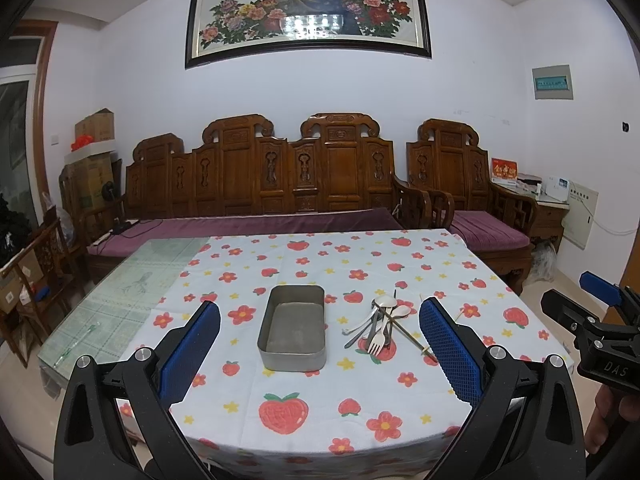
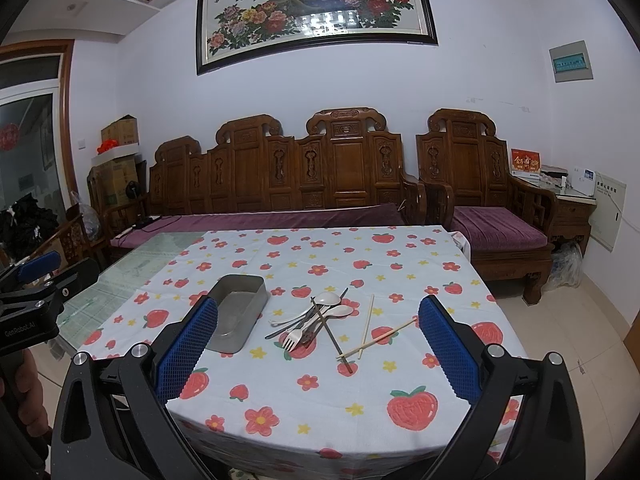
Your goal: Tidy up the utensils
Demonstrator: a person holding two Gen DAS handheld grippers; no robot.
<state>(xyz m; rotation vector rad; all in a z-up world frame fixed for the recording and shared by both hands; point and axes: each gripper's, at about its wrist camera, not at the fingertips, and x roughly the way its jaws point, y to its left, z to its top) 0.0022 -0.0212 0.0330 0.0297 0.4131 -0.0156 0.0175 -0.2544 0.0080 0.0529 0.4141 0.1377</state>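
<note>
Left gripper (image 1: 320,356) spread wide, holding nothing, low in the left wrist frame. Right gripper (image 2: 318,350) likewise wide and empty. Metal tin (image 1: 294,328) open at frame centre on strawberry-print tablecloth (image 1: 320,400). Just right of it, a heap of utensils (image 1: 378,326): pale spoons, white fork (image 2: 294,338), dark pieces. Wooden chopsticks (image 2: 370,334) crossed at the heap's right edge.

Even, soft indoor light fills both views, shadows barely there on the tablecloth (image 1: 320,400). Glare flares white across the framed painting (image 1: 308,12), perhaps a ceiling lamp's reflection. Fisheye bends the walls; corners go black; focus is sharp mid-frame.
</note>
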